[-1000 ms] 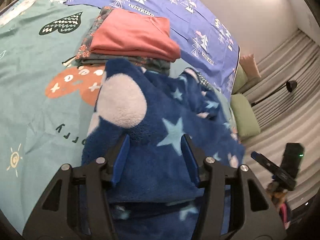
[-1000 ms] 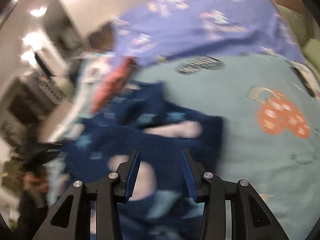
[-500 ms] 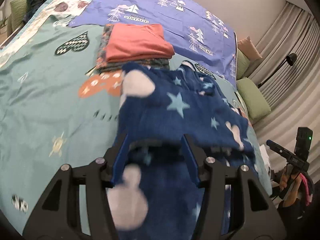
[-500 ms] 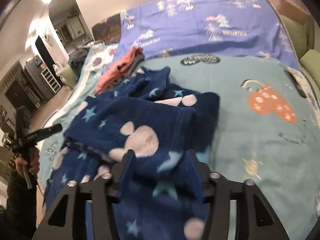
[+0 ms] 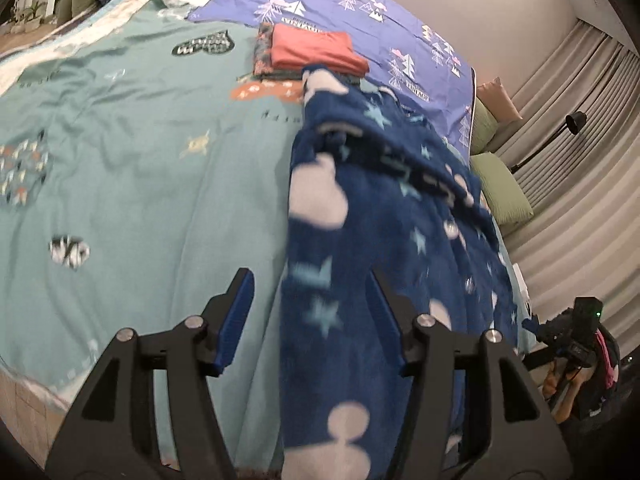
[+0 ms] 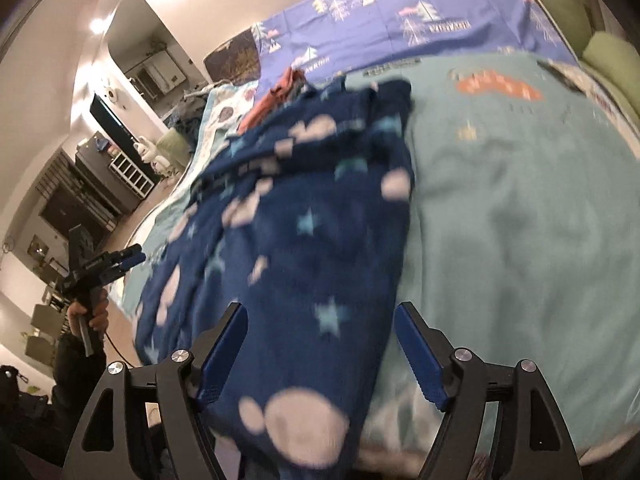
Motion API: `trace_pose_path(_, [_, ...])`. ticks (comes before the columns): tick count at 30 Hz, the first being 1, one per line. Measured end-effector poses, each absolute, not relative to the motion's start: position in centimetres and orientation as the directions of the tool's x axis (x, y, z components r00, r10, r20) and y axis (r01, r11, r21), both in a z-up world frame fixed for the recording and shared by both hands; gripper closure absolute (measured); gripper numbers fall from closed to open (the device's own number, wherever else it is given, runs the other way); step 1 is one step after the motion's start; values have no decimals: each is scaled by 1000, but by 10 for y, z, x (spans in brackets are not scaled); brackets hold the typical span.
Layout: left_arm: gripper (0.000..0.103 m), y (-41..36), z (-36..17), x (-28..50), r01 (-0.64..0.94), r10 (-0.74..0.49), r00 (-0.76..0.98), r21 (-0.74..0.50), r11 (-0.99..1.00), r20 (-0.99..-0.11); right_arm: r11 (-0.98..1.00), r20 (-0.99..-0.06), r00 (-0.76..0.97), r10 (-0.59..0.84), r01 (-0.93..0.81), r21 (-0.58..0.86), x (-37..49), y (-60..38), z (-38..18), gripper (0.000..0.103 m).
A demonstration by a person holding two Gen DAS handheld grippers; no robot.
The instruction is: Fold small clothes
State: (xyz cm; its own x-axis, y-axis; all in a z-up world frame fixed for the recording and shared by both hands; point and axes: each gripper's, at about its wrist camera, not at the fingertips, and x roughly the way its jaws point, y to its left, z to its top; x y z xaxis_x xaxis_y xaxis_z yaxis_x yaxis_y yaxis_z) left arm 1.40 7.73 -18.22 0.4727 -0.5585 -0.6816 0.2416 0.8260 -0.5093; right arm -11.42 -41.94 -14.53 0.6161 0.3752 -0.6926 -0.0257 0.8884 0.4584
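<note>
A dark blue fleece garment [image 5: 380,232] with pale stars and round spots lies stretched along the teal bedsheet [image 5: 140,168], and its near end hangs over the bed's edge. My left gripper [image 5: 312,300] has its jaws opening. The garment's left border lies between them, and the left pad [image 5: 236,312] stands apart from it over bare sheet. My right gripper [image 6: 320,328] is opening too, wide, with the garment [image 6: 304,216] lying loose between its fingers. A folded stack topped by a coral piece [image 5: 316,54] sits behind the garment.
A purple tree-print cover [image 5: 360,8] spreads across the back of the bed. Green pillows [image 5: 504,188] and curtains line the right side. In the right wrist view, a hand [image 6: 90,312] holds the other gripper beside the bed, with dark furniture [image 6: 80,200] behind.
Both grippers have drawn back toward the bed's near edge, pulling the blue garment out long. Their jaws have spread, the right one widely, and the cloth now lies loose.
</note>
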Motion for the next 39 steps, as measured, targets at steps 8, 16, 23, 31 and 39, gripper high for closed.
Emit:
trace_pose_path(8, [44, 78, -214, -28, 232, -574, 413, -528, 817, -707, 832, -660, 589, 466, -38, 553, -141, -413, -182, 25])
trace_pose_path(16, [38, 84, -220, -67, 295, -623, 395, -549, 782, -675, 804, -629, 571, 527, -96, 587, -158, -404, -194, 25])
trace_pose_path(23, [36, 90, -229, -84, 303, -666, 368, -594, 745, -648, 771, -588, 569, 575, -137, 622, -169, -405, -199, 24])
trace_pose_path(31, [36, 82, -235, -95, 339, -681, 320, -592, 731, -659, 777, -614, 512, 601, -196, 598, -188, -393, -210, 24])
trace_pose_path(39, [32, 68, -241, -102, 372, -698, 284, -596, 712, -657, 770, -613, 497, 615, -211, 602, -182, -385, -217, 20])
